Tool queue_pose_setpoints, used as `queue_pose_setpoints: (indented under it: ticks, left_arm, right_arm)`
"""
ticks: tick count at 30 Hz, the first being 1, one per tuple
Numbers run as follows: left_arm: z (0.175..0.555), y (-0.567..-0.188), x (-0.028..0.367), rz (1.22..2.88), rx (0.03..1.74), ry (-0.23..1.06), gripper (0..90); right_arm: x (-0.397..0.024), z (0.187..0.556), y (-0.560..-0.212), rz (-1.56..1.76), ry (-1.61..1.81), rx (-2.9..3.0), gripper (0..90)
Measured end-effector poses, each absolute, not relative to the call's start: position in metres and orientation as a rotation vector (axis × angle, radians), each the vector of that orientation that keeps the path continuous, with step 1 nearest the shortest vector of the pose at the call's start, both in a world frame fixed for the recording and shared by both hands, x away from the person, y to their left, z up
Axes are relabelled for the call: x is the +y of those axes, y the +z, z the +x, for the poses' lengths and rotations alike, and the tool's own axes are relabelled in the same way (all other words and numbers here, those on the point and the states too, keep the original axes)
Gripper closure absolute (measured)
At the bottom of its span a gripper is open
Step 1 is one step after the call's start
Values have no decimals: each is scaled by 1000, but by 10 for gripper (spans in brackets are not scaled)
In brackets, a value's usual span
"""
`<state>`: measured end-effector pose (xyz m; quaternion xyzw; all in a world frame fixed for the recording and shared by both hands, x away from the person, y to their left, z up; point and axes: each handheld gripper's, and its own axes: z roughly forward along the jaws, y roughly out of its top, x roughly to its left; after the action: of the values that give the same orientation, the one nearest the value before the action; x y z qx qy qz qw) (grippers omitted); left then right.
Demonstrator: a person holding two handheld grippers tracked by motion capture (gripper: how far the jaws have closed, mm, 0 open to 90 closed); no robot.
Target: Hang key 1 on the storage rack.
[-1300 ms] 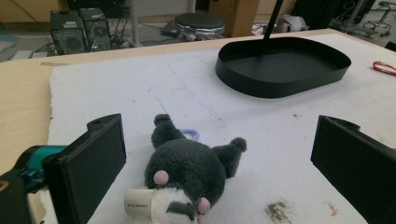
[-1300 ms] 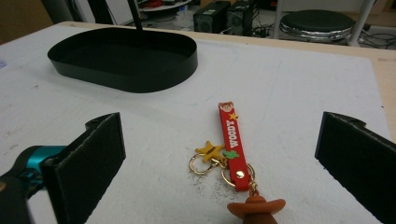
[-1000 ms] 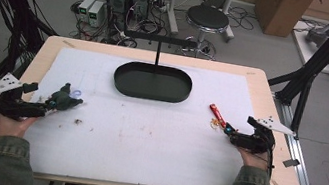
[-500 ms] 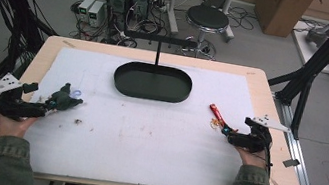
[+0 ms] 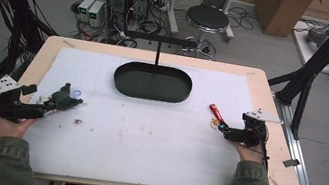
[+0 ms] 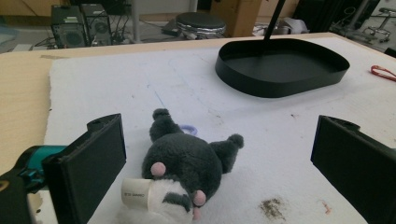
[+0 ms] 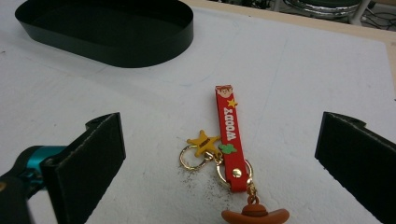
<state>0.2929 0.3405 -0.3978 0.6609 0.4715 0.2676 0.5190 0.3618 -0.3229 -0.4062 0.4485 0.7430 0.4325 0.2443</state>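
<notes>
A wooden bench (image 5: 273, 98) covered by a white mat (image 5: 146, 130), seen from above, with a person's two forearms in olive sleeves entering from the near edge. The left claw (image 5: 56, 105) lies low at the mat's left side, its jaws spread wide on either side of a small grey plush toy (image 5: 66, 100); in the left gripper view the plush toy (image 6: 187, 175) lies on the mat between the jaws, touching neither, with a white sewn-in label at its near end and a pale ring just behind it. The right claw (image 5: 221, 130) rests at the mat's right side, jaws likewise wide apart. Just ahead of it lies a red keychain strap (image 5: 216, 114); the right gripper view shows the strap (image 7: 229, 135) lettered "WOODY", with gold rings, a yellow star charm (image 7: 203, 141) and a brown hat charm (image 7: 254, 214), flat on the mat between the open jaws. A black oval tray (image 5: 153, 81) on a T-shaped stand sits at the far centre, well apart from both claws.
</notes>
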Motion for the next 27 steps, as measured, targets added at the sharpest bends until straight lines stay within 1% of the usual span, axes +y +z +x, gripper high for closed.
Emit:
queue_pose_setpoints:
  ticks: [13,18,27]
  left_arm:
    - [294,-398,339,1591,1131,645,36]
    - [294,-398,340,1591,1133,648,36]
    - [294,-397,339,1594,1128,646,35]
  right_arm:
    - [-319,382,-403,1253,1124,2083,8]
    - [-315,393,-397,1235,1123,2113,8]
    - [-302,420,-389,1196,987,2206,9]
